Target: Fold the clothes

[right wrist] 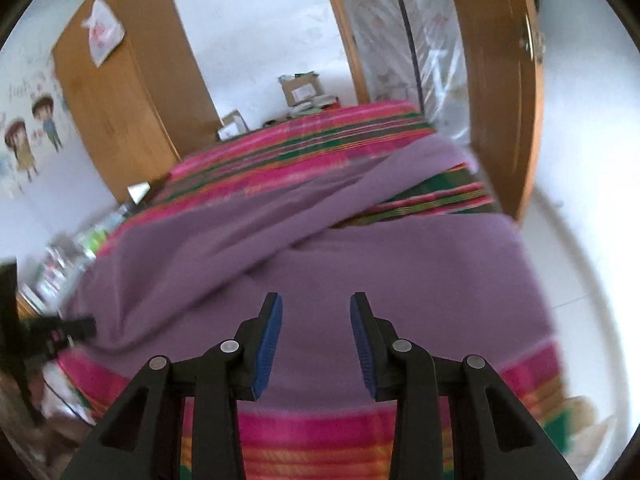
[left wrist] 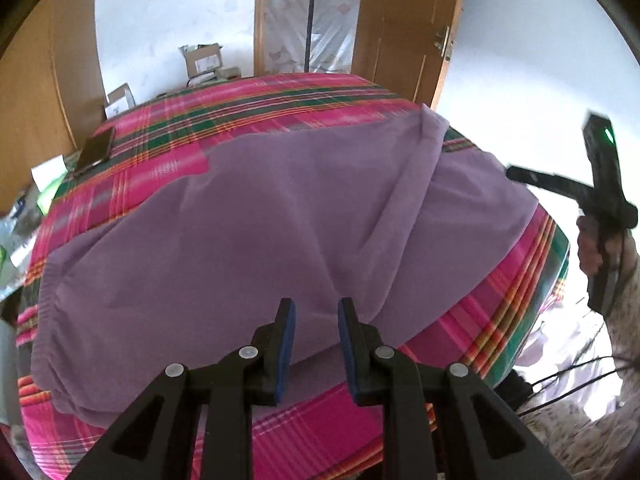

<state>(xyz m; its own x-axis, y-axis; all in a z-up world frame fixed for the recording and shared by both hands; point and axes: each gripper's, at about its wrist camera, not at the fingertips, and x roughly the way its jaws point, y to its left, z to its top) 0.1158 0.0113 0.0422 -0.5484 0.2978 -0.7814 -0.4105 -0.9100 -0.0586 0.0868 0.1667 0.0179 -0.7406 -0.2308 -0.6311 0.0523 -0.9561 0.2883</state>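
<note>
Garment: a purple garment (left wrist: 256, 216) is spread over the plaid-covered bed (left wrist: 168, 120), reaching the near edge; an elasticated band appears to run along its left side, so shorts or trousers are judged likely.
Lie of the cloth: 1 long strip (right wrist: 320, 196) is laid diagonally over the rest, apparently folded across so that the piece is narrowed.
Left tongs (left wrist: 316, 308): the blue pads are held apart with nothing between them, above the near hem.
Right tongs (right wrist: 316, 304): the pads are set wider apart and empty; this view is blurred.
Reason for the pose: both tongs are judged to be kept free over the near edge so that a fresh hold can be taken.
Clutter: a phone (left wrist: 94, 150) lies at the far left corner, well clear of the cloth.
</note>
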